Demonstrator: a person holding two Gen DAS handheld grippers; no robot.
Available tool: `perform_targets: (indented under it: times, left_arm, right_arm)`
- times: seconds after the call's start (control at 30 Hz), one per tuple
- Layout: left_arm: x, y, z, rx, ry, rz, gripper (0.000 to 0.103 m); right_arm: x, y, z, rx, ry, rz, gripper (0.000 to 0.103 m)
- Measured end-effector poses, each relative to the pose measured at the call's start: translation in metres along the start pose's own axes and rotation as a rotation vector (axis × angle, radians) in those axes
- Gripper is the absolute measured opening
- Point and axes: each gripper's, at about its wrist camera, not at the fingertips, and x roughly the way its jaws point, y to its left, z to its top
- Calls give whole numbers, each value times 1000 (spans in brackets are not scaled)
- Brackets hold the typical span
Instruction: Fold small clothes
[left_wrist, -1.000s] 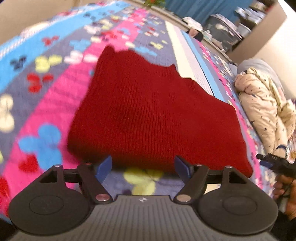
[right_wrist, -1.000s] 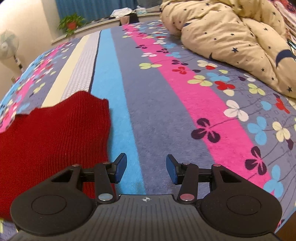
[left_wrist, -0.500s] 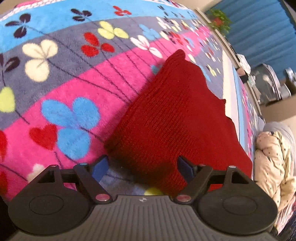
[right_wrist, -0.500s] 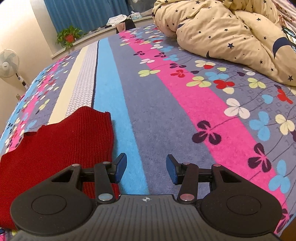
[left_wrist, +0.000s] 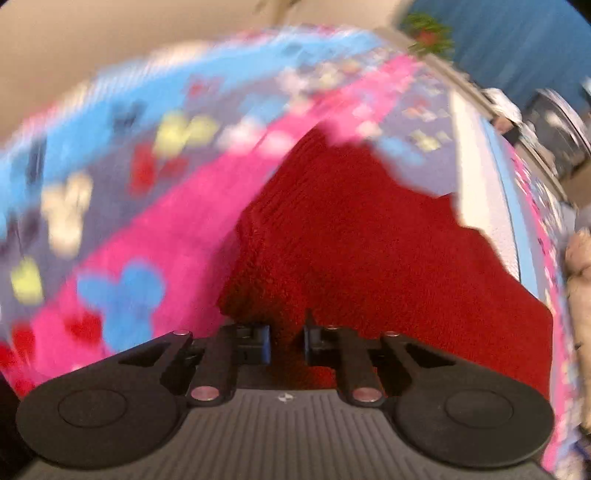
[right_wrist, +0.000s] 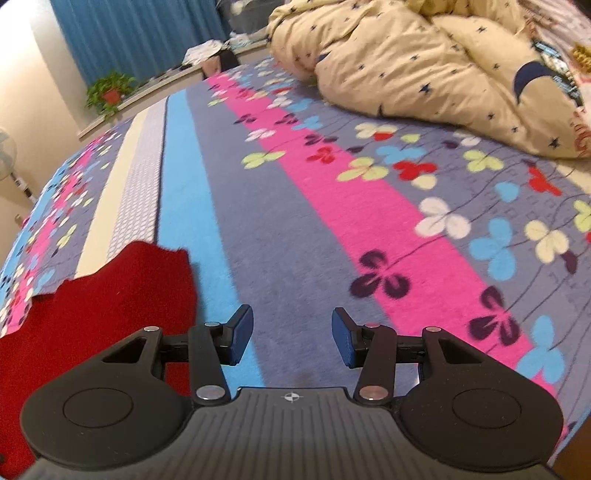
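A folded dark red knit garment (left_wrist: 369, 251) lies on the flowered bedspread (left_wrist: 155, 206). My left gripper (left_wrist: 286, 341) is shut on the garment's near edge, with red knit pinched between its blue pads, and the cloth rises toward it. The left wrist view is blurred by motion. In the right wrist view the garment (right_wrist: 110, 295) lies at the lower left. My right gripper (right_wrist: 291, 338) is open and empty above the bedspread (right_wrist: 295, 240), just right of the garment and apart from it.
A cream star-print duvet (right_wrist: 424, 66) is piled at the far right of the bed. A potted plant (right_wrist: 109, 92) stands on a ledge by blue curtains (right_wrist: 147, 33). A fan (right_wrist: 7, 155) stands at the left wall.
My left gripper has moved onto the garment's near edge and shut on it; the view now blurs with motion. My right gripper has stayed open and shifted slightly away from the garment.
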Motion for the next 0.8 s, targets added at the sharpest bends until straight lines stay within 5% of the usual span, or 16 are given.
perform_targets:
  times: [0.1,0.2,0.33,0.4,0.47,0.53,0.6,0.67,0.8]
  left_arm:
    - [-49,-87,-12,284,-236,-40,15]
    - [-80,-178,-62,583,-359,-206,15]
    - [-69,-261,-164,959,-353,-457,15]
    - [-40,-288,-208,1093,-181,-520,17]
    - [-9,-300,-234,1108,-7,-527,24]
    - [-8,-298,-244,1095,-50,-536,32]
    - [-20,-292,-239,1071,-50,-580,59]
    - [-33,-281,-227,1027,-58,-606,75]
    - [-58,-255,-197,951,-111,-643,76]
  right_arm:
    - [-6,-6,5,-4,-53,-29,49]
    - [-13,-17,10,28,-110,-30,49]
    - [-22,-30,16,81,-192,8,49]
    - [-26,-36,18,104,-215,48,49]
    - [-24,-40,19,124,-203,104,49]
    - [-19,-43,17,143,-155,184,50]
    - [-13,-42,16,143,-101,253,51]
    - [-7,-37,15,119,-42,310,55]
    - [5,-17,8,64,71,405,64]
